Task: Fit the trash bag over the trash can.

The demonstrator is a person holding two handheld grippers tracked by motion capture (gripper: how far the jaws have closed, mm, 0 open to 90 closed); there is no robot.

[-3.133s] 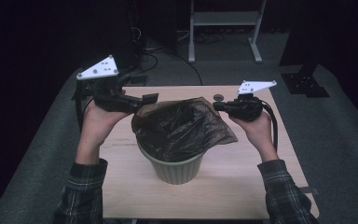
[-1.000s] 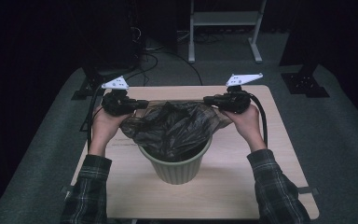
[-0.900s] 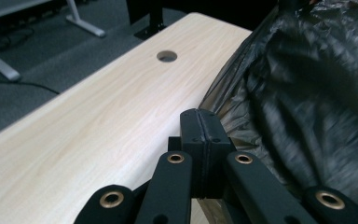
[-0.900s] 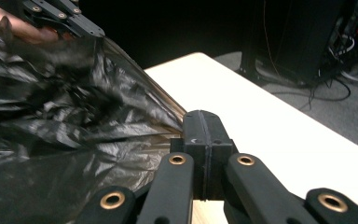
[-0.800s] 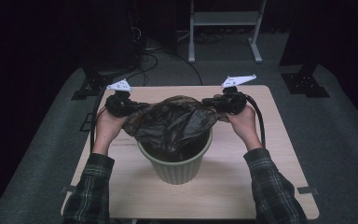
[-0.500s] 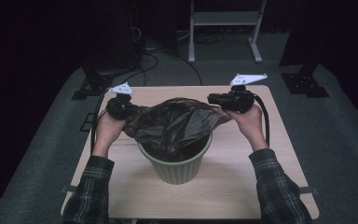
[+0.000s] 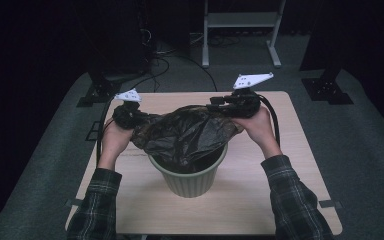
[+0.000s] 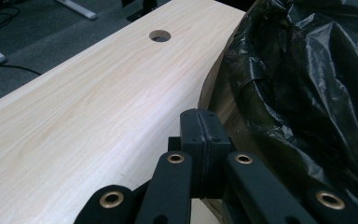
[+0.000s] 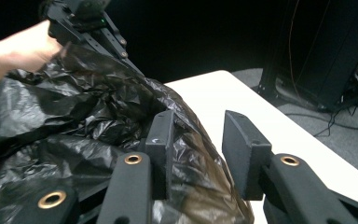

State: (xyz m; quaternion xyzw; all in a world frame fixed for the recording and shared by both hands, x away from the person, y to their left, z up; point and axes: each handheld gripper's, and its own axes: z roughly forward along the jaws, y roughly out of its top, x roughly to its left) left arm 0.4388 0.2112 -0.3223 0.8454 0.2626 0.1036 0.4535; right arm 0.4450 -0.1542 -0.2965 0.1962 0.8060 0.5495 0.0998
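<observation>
A crumpled black rubbish bag [image 7: 185, 132] is draped over the mouth of a green ribbed bin [image 7: 190, 177] in the middle of the wooden table [image 7: 280, 200]. My left gripper [image 7: 135, 117] sits at the bag's left edge. In the left gripper view its jaws [image 8: 200, 126] are pressed together on a stretched, thin edge of the bag [image 8: 307, 84]. My right gripper [image 7: 215, 103] is at the bag's far right edge. In the right gripper view [image 9: 200, 135] its jaws stand apart, with the bag [image 9: 74, 121] lying against the left jaw and below the gap. The left gripper [image 9: 88, 23] shows across the bag.
A round cable hole [image 8: 160, 35] sits in the tabletop beyond the bag. Behind the table, a metal stand [image 7: 240, 30], black stand bases [image 7: 327, 90] and cables [image 7: 180, 55] lie on the grey floor. Dark equipment [image 9: 321, 46] stands off the table's edge.
Both grippers have carried the bag's mouth toward the far side of the bin and pulled it wider. In the last half second the right gripper has shifted slightly right.
</observation>
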